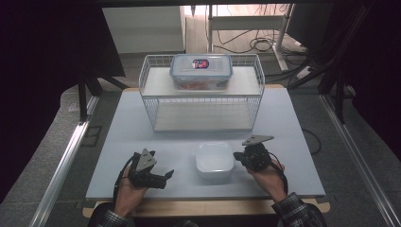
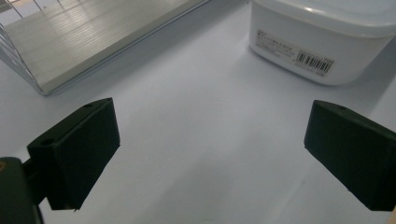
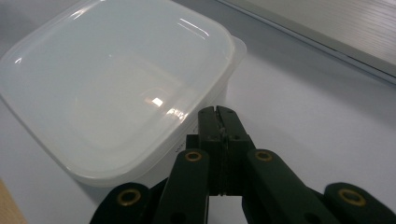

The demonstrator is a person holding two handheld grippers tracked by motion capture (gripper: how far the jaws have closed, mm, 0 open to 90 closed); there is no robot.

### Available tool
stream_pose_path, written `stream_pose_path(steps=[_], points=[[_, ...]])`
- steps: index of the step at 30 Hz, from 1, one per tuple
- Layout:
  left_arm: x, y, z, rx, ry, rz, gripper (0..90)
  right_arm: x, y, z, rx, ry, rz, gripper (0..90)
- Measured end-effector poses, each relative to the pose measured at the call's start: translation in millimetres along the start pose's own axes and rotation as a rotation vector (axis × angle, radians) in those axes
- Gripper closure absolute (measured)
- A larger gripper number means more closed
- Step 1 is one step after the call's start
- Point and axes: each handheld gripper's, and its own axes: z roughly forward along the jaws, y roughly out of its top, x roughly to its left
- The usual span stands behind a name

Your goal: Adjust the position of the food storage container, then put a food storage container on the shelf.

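White lidded tub sits on the table near the front edge, between the two hands, lid on. Right gripper is at the tub's right side, jaws clenched tight together with nothing between them; in the right gripper view the closed tips are just beside the tub's side wall, contact not clear. Left gripper rests low on the table left of the tub, apart from it, jaws spread wide and empty; its view shows the tub ahead with a barcode label. Wire rack stands behind the tub, with a clear blue-clipped box on its upper shelf.
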Motion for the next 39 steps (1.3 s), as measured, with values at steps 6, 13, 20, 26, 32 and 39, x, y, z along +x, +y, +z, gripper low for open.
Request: stream_pose_path(steps=[6,13,20,26,32,39], points=[[-0.3,0.4,-0.4,0.005,-0.011,-0.015,3.2,8.8,0.5,5.6,0.009,0.014,-0.029,87.1],[2.1,0.2,-2.0,0.006,-0.036,-0.050,3.7,3.9,-4.1,-2.0,-0.017,-0.019,-0.048,71.3],[1.9,-0.3,-1.4,0.015,-0.035,-0.040,4.1,0.8,-10.0,-11.1,-0.043,-0.024,-0.071,48.8],[1.1,-0.7,-0.9,0.024,-0.027,-0.026,4.0,-2.7,-14.9,-14.8,-0.057,-0.007,-0.086,25.8],[0.8,-1.0,-0.1,0.034,-0.030,-0.030,4.0,-5.2,-22.1,-14.7,-0.036,-0.033,-0.111,19.6],[1.5,2.1,0.2,0.041,-0.065,-0.061,4.4,-5.7,-18.8,-15.8,-0.070,-0.018,-0.090,9.6]])
